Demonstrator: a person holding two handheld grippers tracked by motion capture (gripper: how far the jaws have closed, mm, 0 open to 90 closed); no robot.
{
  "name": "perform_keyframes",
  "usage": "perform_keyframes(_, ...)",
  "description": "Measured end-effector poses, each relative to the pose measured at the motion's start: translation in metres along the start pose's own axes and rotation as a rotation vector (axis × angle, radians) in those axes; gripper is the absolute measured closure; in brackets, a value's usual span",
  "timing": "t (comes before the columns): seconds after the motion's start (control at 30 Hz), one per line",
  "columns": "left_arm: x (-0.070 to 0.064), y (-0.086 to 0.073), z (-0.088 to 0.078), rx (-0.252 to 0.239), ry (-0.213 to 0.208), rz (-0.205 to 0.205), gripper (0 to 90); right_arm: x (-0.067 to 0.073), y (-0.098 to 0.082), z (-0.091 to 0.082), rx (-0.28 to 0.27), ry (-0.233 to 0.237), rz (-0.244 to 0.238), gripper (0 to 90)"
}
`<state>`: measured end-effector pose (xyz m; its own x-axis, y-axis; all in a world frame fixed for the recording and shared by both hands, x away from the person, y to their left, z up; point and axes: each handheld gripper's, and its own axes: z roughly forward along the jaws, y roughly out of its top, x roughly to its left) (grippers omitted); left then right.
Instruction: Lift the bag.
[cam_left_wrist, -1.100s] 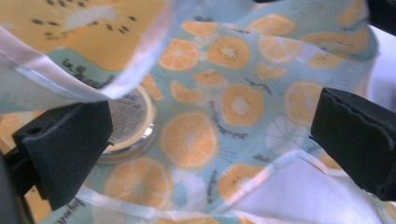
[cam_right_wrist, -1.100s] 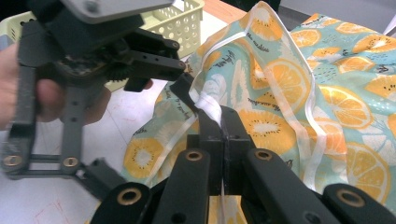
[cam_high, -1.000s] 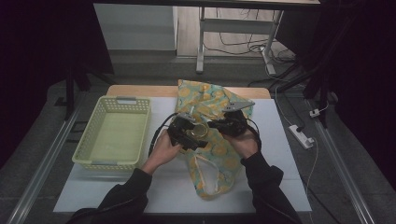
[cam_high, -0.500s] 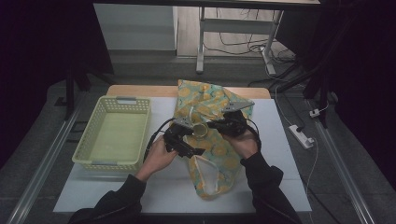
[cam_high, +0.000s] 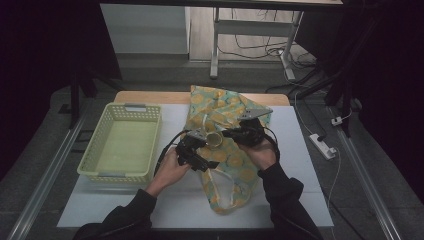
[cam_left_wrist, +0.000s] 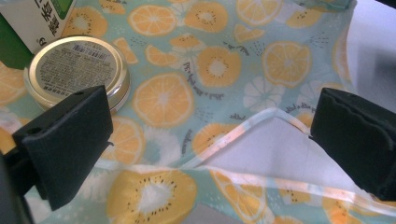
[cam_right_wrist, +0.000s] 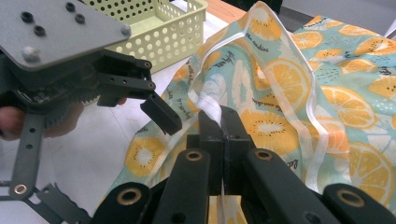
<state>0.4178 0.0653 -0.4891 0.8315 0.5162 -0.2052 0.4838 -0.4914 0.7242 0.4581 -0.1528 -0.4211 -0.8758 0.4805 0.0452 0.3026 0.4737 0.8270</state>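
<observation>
Here, the white table (cam_high: 125, 205) carries your fruit-print bag (cam_high: 227, 165) at its middle, with the pale green basket (cam_high: 122, 145) well apart on the left. Your right gripper (cam_right_wrist: 219, 114) is pressed together on the bag's white-trimmed edge, lifting it. Your left gripper (cam_left_wrist: 210, 140) is spread wide over the bag's opening. A small round tin (cam_left_wrist: 77, 70) lies on the fabric beside it.

bag (cam_high: 226, 150): pale teal cloth printed with orange citrus slices, white flowers and small dark lettering; white-and-peach striped trim along the edges
tin (cam_left_wrist: 77, 70): gold rim, silvery lid label with dark print and a barcode
carton (cam_left_wrist: 32, 23): white with green panels and dark characters
basket (cam_high: 120, 172): light yellow-green, perforated walls
tabletop (cam_high: 295, 150): white, with a tan wooden strip at the far edge
jaws: matte black on both
right gripper (cam_right_wrist: 219, 122): black, with a grey plate on top
</observation>
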Motion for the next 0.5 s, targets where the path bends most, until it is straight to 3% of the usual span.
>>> perform_keyframes(0.27, 0.0, -0.004, 0.015, 0.039, 0.007, 0.006, 0.0, 0.0, 0.0, 0.0, 0.002, 0.0, -0.001, 89.6)
perform_keyframes(0.5, 0.001, -0.01, 0.027, 0.071, 0.024, 0.043, 0.0, 0.0, -0.001, 0.001, 0.004, 0.001, 0.001, 89.6)
